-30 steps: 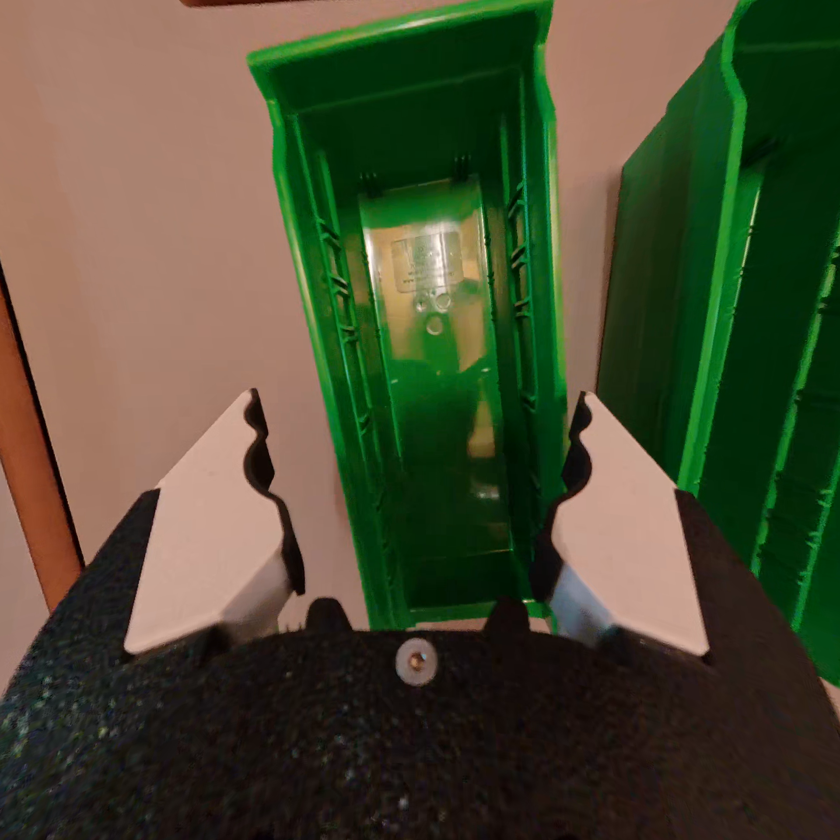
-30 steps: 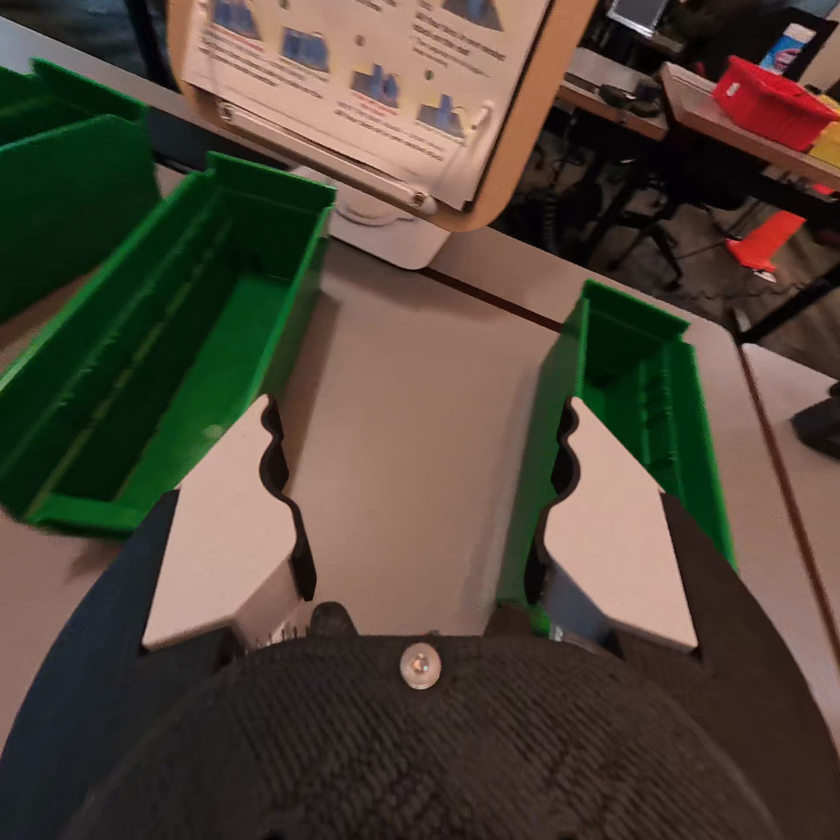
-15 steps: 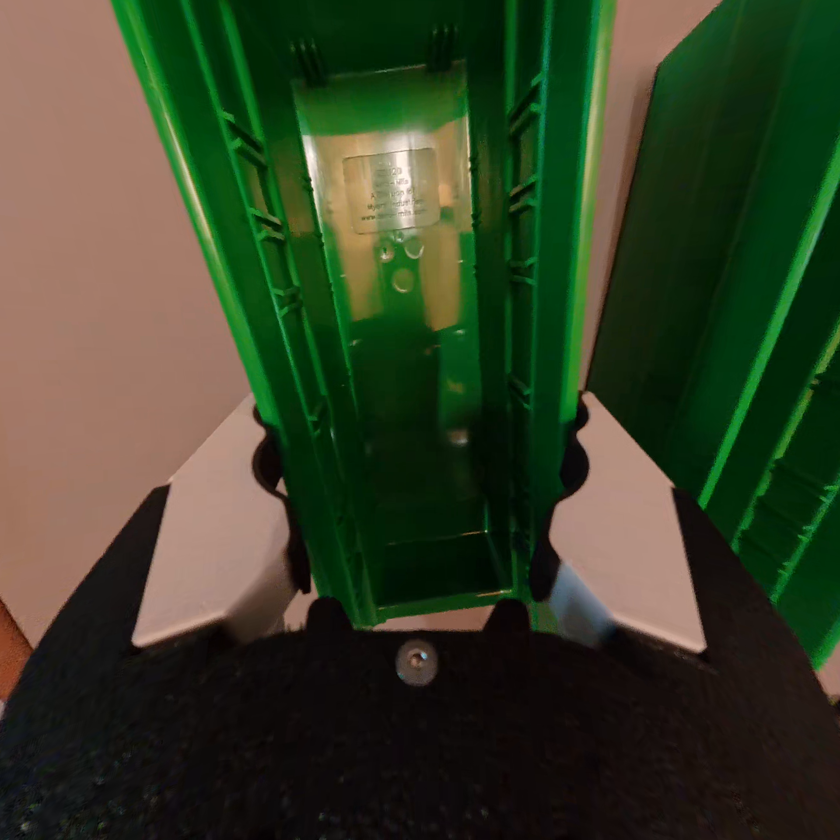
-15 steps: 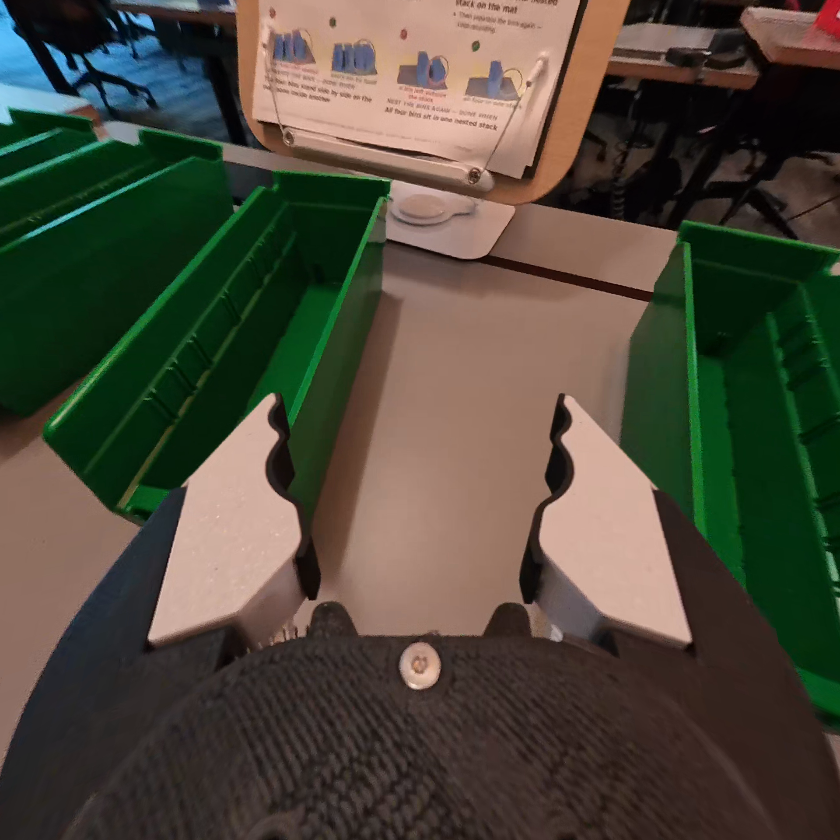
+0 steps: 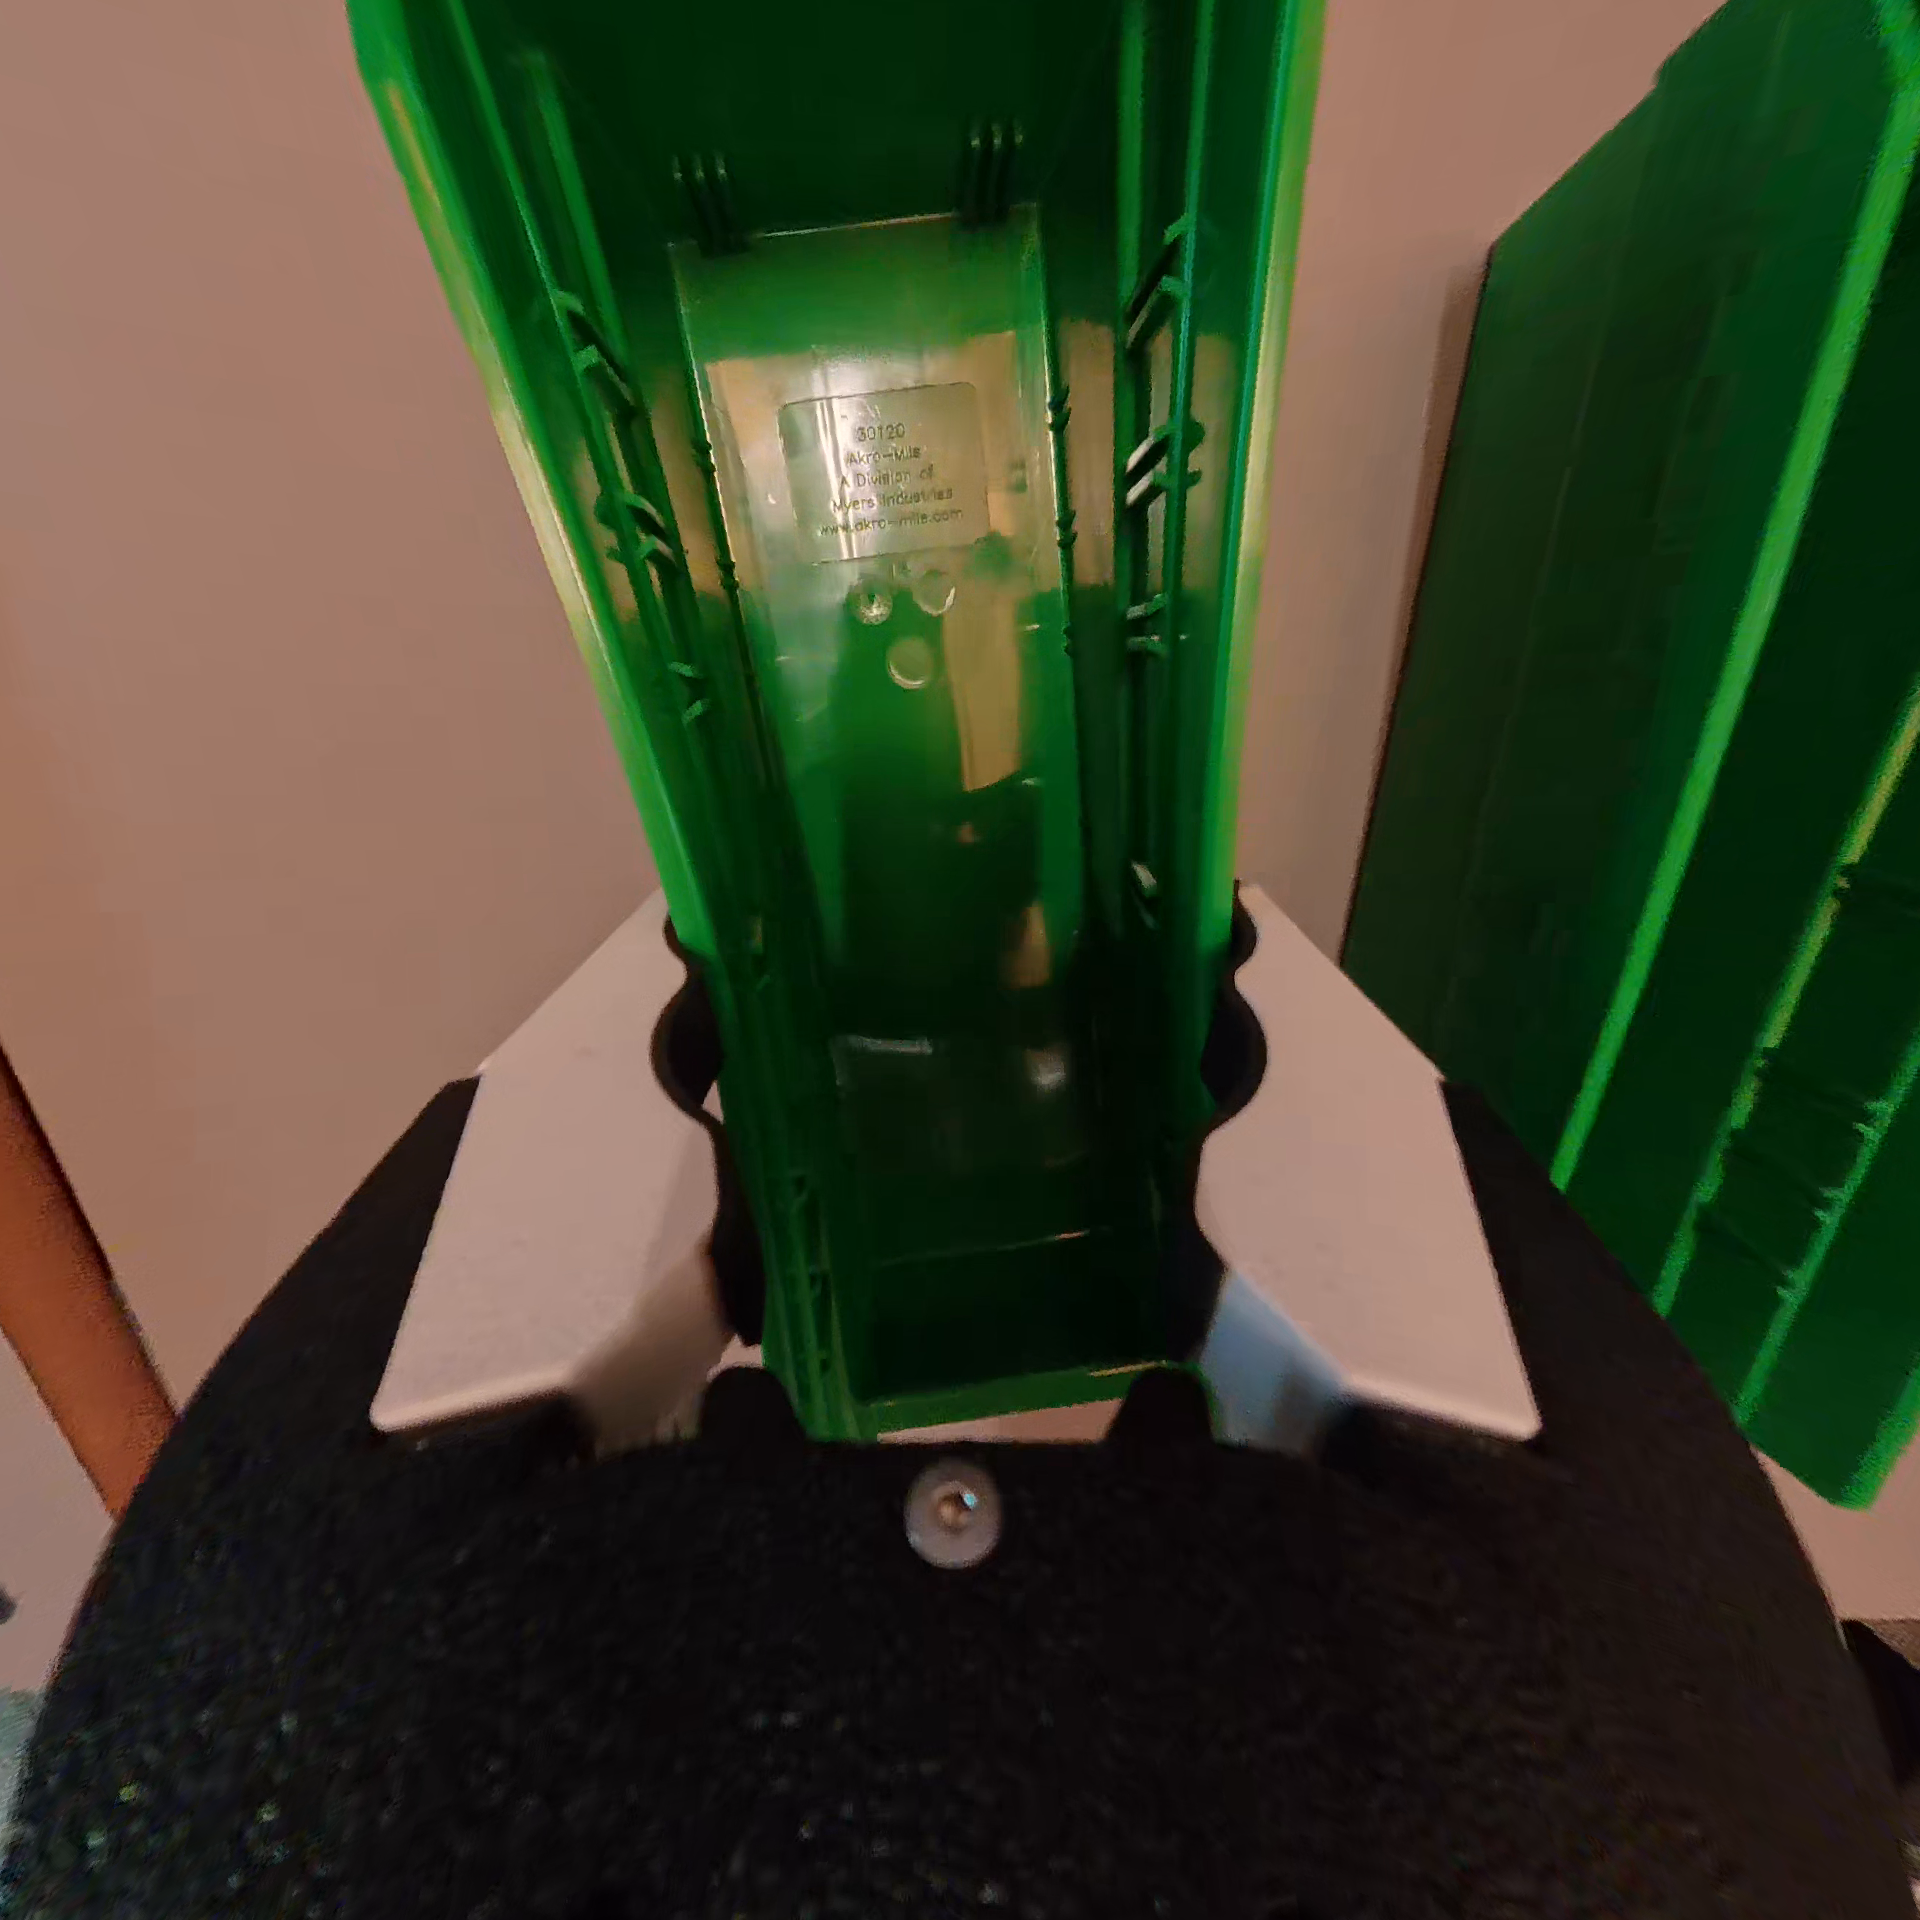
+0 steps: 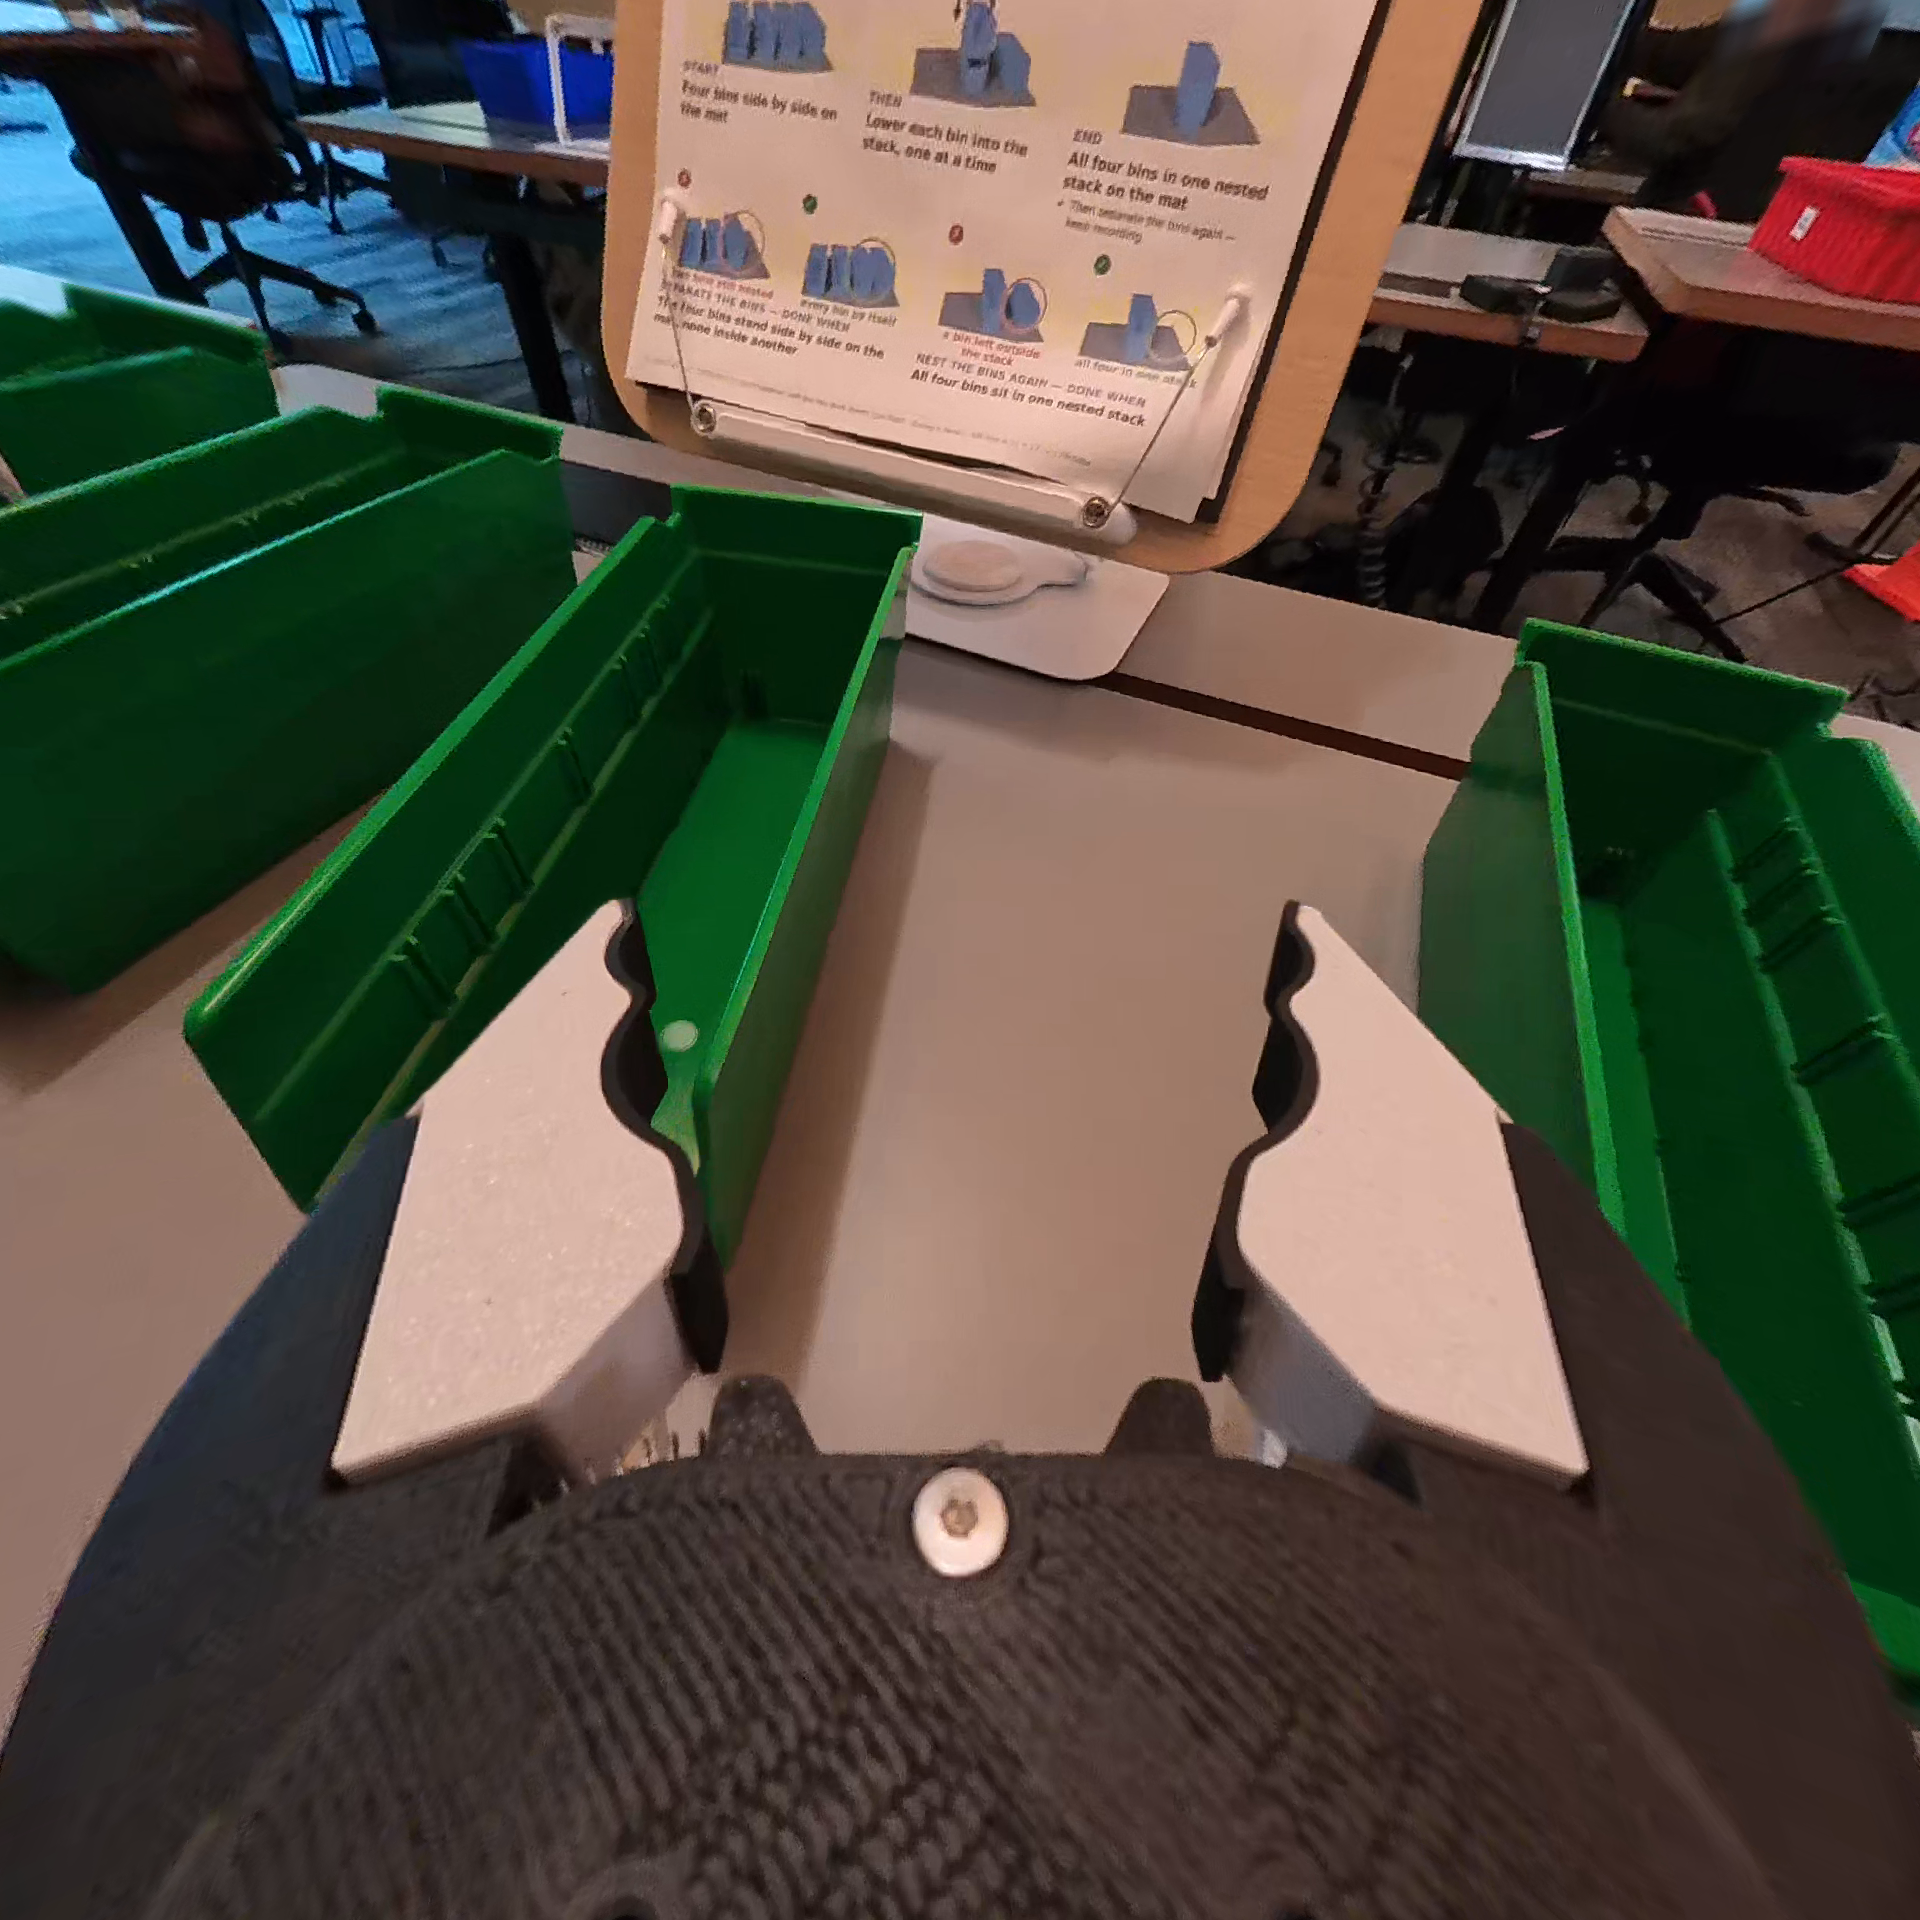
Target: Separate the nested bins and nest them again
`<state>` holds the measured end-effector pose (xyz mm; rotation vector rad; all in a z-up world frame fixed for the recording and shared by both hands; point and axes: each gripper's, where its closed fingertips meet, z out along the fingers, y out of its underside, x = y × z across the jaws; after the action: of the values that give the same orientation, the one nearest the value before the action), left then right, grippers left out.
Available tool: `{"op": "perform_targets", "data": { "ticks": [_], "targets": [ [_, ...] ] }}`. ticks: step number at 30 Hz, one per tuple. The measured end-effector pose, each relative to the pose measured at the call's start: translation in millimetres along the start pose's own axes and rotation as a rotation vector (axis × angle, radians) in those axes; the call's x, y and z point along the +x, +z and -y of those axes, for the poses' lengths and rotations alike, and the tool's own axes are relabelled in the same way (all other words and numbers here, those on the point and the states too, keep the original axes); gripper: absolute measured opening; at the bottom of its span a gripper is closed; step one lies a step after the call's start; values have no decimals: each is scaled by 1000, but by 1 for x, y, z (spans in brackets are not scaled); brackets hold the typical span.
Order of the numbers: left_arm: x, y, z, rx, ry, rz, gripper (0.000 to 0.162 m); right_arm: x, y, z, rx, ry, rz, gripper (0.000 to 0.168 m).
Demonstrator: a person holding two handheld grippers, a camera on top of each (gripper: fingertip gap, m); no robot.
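In the left wrist view a long, narrow green bin (image 5: 904,623) runs lengthwise between my fingers, open side towards the camera. My left gripper (image 5: 956,925) is shut on it, with both pads (image 5: 686,1039) pressed against its outer side walls near its near end. A second green bin (image 5: 1662,727) stands just to the right. In the right wrist view my right gripper (image 6: 958,914) is open and empty over the bare table (image 6: 1039,935). It hovers between one green bin (image 6: 582,831) on the left and another (image 6: 1714,987) on the right.
More green bins (image 6: 208,675) lie at the far left of the right wrist view. A clipboard stand with an instruction sheet (image 6: 987,239) stands at the table's back edge. Other tables, chairs and a red bin (image 6: 1839,229) lie beyond.
My left gripper moved forward around the green bin's near end and its pads closed onto the side walls. My right gripper swung left and stayed open over the table between two bins.
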<state>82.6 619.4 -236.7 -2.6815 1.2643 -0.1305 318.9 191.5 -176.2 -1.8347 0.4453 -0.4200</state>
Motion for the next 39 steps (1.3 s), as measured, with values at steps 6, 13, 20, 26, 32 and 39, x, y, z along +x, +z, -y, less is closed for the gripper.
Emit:
{"op": "perform_targets", "data": {
  "ticks": [6,13,20,26,32,39],
  "targets": [
    [7,-49,15,17,35,11,97,3,-5,6,14,29,25,117],
    [60,-116,33,45,73,-59,96,2,-5,6,10,40,44,117],
    [123,-119,27,8,119,-96,94,-15,-2,1,-14,17,92,117],
    [149,-104,21,3,111,-106,94,-21,-4,3,-11,-4,105,117],
    [154,-91,16,-10,122,-61,94,-22,-6,4,-9,-6,117,117],
    [159,-85,10,-35,124,-52,95,-21,-7,3,-13,3,124,117]
  ]
}}
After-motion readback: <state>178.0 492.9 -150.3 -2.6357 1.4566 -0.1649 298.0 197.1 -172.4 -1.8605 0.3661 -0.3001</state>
